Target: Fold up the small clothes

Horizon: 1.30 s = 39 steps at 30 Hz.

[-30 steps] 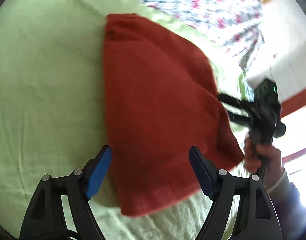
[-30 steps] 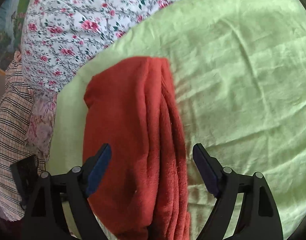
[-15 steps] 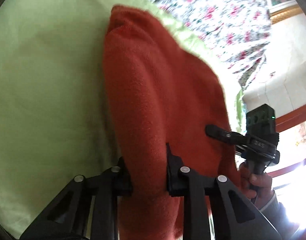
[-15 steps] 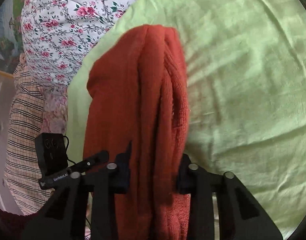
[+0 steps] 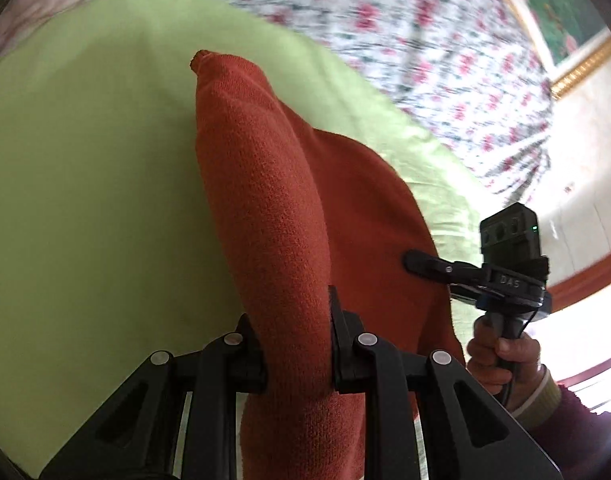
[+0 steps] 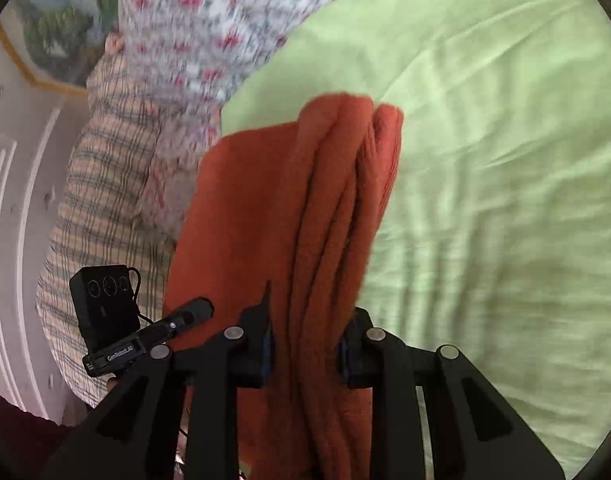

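Orange knit garment [image 5: 273, 216] between both tongs [image 5: 293, 344]

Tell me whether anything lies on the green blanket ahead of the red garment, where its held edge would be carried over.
Nothing visible does. Both tongs, left and right, are clamped on the red garment, and the green blanket beyond it shows only wrinkles. The floral sheet lies past the blanket's edge.

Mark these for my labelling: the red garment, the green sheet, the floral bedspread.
red garment [image 5: 265, 208]: left wrist view, raised fold.
green sheet [image 6: 505, 160]: right wrist view, bare creased area.
floral bedspread [image 5: 425, 52]: left wrist view, patterned stretch.
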### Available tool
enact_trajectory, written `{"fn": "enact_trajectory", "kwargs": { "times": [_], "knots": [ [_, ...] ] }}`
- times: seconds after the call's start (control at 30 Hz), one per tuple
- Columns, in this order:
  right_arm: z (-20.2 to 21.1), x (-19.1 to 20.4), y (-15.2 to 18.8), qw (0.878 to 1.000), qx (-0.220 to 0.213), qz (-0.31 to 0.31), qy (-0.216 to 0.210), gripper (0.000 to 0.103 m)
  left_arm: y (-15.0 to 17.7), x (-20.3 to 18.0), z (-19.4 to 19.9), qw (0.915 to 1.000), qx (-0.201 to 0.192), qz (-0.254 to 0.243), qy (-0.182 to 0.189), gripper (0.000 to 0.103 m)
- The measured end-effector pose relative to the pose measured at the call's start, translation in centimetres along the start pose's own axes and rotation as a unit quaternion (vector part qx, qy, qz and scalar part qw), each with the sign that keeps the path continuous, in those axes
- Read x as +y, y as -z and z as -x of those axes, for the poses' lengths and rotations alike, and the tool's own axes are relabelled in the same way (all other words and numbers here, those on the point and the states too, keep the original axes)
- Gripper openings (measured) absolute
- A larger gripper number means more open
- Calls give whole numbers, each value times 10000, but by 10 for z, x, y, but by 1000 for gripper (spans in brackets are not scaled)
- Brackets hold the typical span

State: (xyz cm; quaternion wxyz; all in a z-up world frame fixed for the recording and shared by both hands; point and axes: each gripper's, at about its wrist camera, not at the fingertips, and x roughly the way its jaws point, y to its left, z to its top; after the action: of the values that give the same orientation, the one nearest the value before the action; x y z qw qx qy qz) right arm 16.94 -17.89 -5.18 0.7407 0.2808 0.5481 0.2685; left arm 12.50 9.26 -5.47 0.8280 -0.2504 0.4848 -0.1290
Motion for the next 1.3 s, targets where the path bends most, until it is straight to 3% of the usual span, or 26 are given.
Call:
{"fn": "enact_trajectory", "kwargs": {
  "times": [0.2,0.4,0.5,0.6,0.7,0.83,0.93,1.07,1.3],
  "knots": [
    [-37,0,3,9993,274,12,255,25,21,50,-8,9990,109,386,-177,31],
    [-35,0,3,9968,295,40,740,35,24,44,-10,9982,119,388,-440,52],
    [-17,7,1,9945,28,134,1040,36,24,37,-2,9975,42,309,-629,62],
    [7,20,0,9903,-449,284,1283,36,25,31,10,9964,-126,298,-779,62],
    [17,36,0,9887,-703,463,1244,36,25,30,16,9957,-183,329,-846,62],
    [-3,46,1,9860,-456,673,1456,36,25,31,14,9948,-144,357,-941,62],
    [-18,39,2,9806,-265,568,1857,36,30,38,21,9946,-125,359,-962,62],
    [-19,32,6,9828,-284,373,1788,36,32,40,18,9943,-71,380,-998,62],
    [-19,49,11,9763,-342,789,1984,35,28,40,13,9937,-18,417,-1039,62]
  ]
}}
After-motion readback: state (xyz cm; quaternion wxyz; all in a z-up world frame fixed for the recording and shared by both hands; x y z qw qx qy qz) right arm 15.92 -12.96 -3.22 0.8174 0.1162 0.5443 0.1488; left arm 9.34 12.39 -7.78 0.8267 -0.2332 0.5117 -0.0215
